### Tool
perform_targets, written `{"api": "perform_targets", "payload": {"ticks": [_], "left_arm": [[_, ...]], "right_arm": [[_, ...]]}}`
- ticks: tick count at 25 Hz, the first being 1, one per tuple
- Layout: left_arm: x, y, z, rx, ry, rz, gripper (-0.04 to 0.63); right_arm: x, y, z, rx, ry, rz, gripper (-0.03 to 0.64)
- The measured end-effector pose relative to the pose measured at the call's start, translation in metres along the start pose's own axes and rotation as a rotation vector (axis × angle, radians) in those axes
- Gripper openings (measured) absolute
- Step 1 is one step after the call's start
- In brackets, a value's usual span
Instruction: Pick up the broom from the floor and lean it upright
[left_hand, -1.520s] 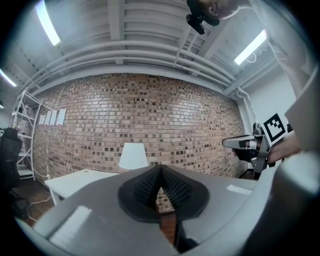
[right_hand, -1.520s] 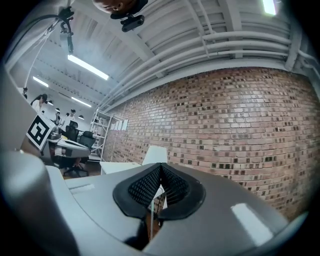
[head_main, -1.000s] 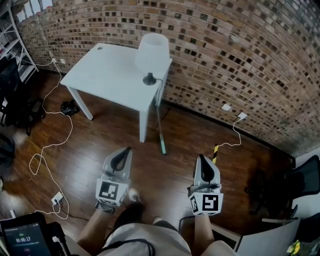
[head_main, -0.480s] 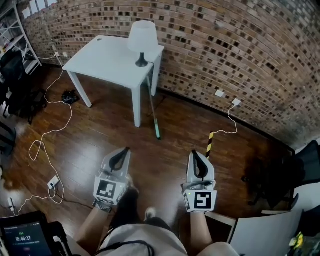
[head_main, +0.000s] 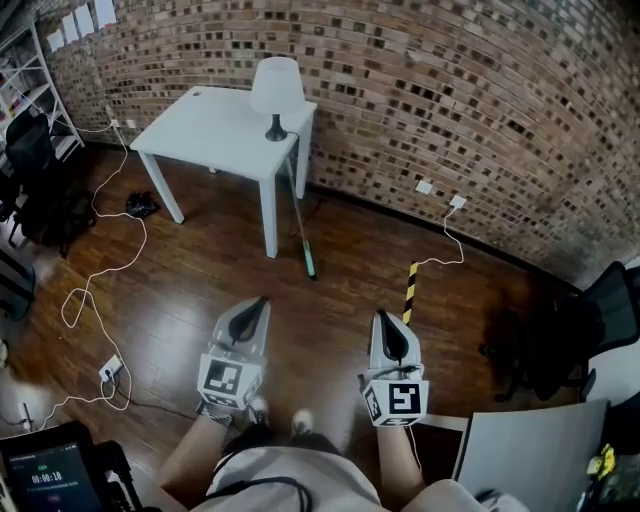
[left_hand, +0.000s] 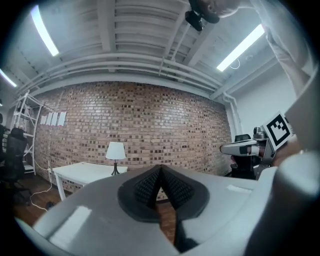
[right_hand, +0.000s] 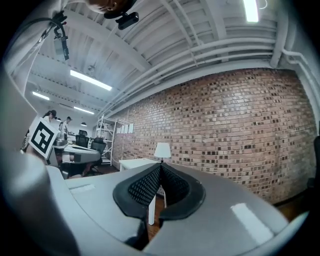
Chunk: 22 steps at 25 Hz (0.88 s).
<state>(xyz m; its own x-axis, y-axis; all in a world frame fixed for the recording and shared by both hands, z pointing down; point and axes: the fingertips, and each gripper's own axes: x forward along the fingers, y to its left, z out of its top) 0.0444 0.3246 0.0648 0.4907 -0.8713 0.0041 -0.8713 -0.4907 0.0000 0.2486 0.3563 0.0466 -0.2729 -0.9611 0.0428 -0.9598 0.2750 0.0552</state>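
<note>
A dark brown wooden plank floor (head_main: 200, 270) runs up to a red brick wall (head_main: 450, 100) across the top of the head view. A white square table (head_main: 215, 135) stands close to that wall at about 11 o'clock from the person. A white-shaded table lamp on a dark base (head_main: 276, 95) sits near the table's right edge. The broom with a thin grey handle and a teal head (head_main: 303, 235) leans steeply against that edge, its head down on the floor. It is at about 12 o'clock, well apart from both grippers. A yellow-and-black striped strip (head_main: 410, 290) lies at 1 o'clock. White cables (head_main: 95, 290) trail at 9 to 10 o'clock, and a black office chair (head_main: 570, 340) stands at 3 o'clock.

The left gripper (head_main: 259, 303) and the right gripper (head_main: 384, 318) are held level side by side. Each has its jaws pressed together on nothing.

Against a second ago, the table, lamp and broom sit higher and smaller in the head view, with more floor between them and the grippers. The striped strip, then half hidden behind the right gripper, now shows whole. The broom's lean is unchanged, and both grippers were closed then too.
</note>
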Motion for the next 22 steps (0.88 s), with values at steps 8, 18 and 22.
{"api": "perform_targets", "payload": {"ticks": [8, 18, 22], "left_arm": [[-0.014, 0.014, 0.016, 0.022, -0.018, -0.032, 0.0], [-0.017, 0.023, 0.014, 0.015, -0.015, -0.032, 0.0], [-0.015, 0.023, 0.015, 0.018, -0.013, -0.037, 0.0]], "right_arm": [[-0.002, 0.019, 0.017, 0.024, -0.036, -0.031, 0.012], [0.006, 0.025, 0.023, 0.006, -0.043, -0.042, 0.011], [0.009, 0.025, 0.021, 0.009, -0.04, -0.034, 0.011]]}}
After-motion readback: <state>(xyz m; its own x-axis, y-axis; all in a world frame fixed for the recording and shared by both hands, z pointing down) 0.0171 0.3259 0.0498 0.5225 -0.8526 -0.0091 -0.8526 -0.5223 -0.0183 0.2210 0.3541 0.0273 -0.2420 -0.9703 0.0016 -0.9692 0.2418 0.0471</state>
